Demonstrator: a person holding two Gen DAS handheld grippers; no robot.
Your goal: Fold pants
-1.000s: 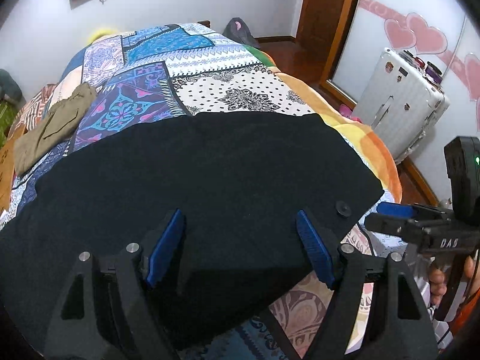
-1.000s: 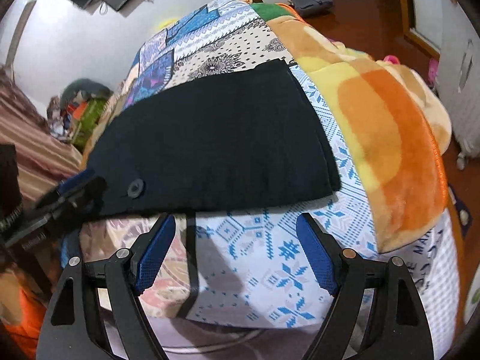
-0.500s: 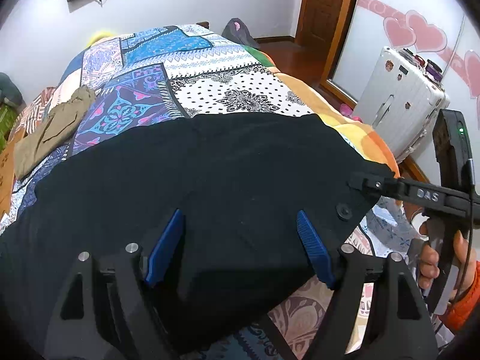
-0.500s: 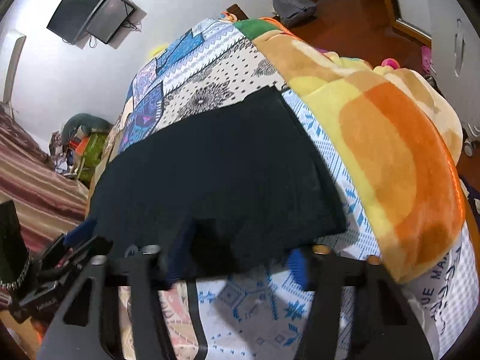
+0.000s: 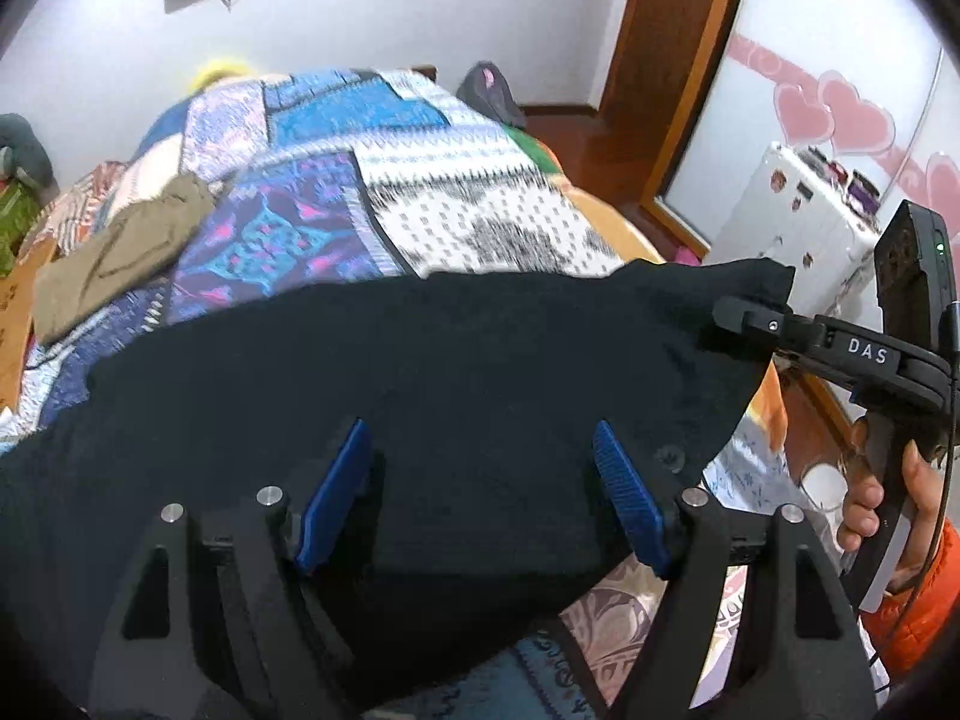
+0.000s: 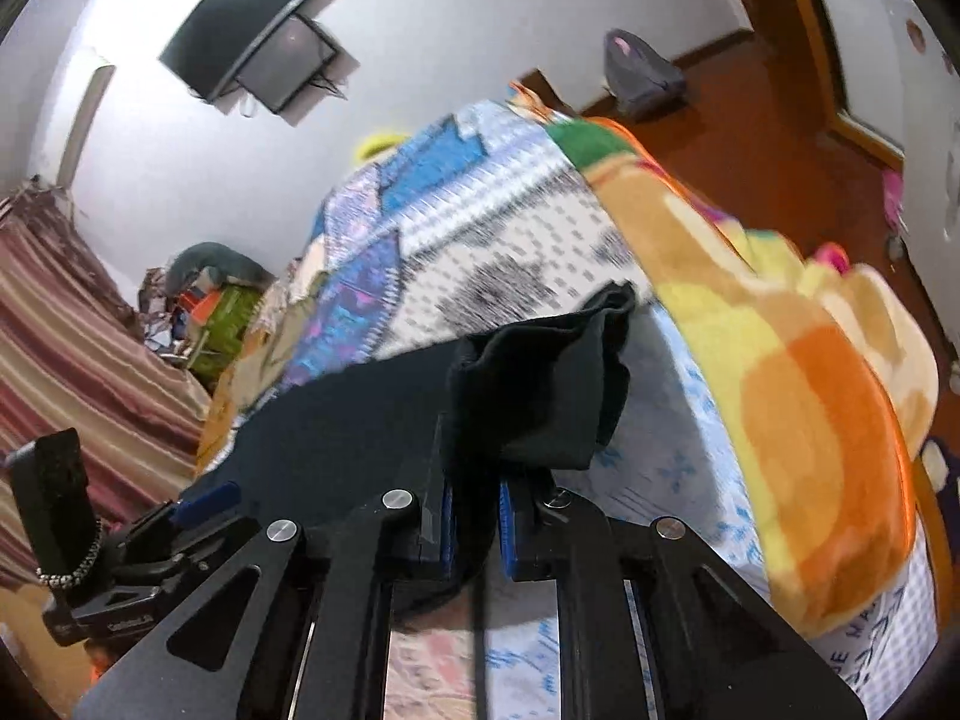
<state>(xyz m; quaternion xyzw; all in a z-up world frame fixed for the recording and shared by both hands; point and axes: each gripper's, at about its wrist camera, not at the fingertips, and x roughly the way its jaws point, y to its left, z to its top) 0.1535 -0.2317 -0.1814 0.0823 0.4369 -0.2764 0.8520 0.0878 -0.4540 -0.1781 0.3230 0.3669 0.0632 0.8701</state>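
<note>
Black pants (image 5: 420,372) lie spread across a patchwork quilt (image 5: 468,222) on a bed. My left gripper (image 5: 480,438) is open, its blue pads wide apart just above the near edge of the pants by the button (image 5: 671,456). In the right wrist view my right gripper (image 6: 477,504) has its jaws closing, and the pads pinch a bunched corner of the pants (image 6: 540,396) that is lifted off the quilt. Seen from the left wrist, the right gripper (image 5: 738,315) holds that raised corner at the right, with a person's hand (image 5: 870,492) on its handle.
An olive garment (image 5: 120,252) lies on the bed's left side. An orange and yellow blanket (image 6: 810,408) covers the bed's right edge. A white suitcase (image 5: 798,222) stands by the wardrobe, and a grey bag (image 6: 642,72) sits on the wooden floor.
My right gripper went from open in front of the pants' edge to shut on their corner and raised it. The left gripper stayed open and rose slightly.
</note>
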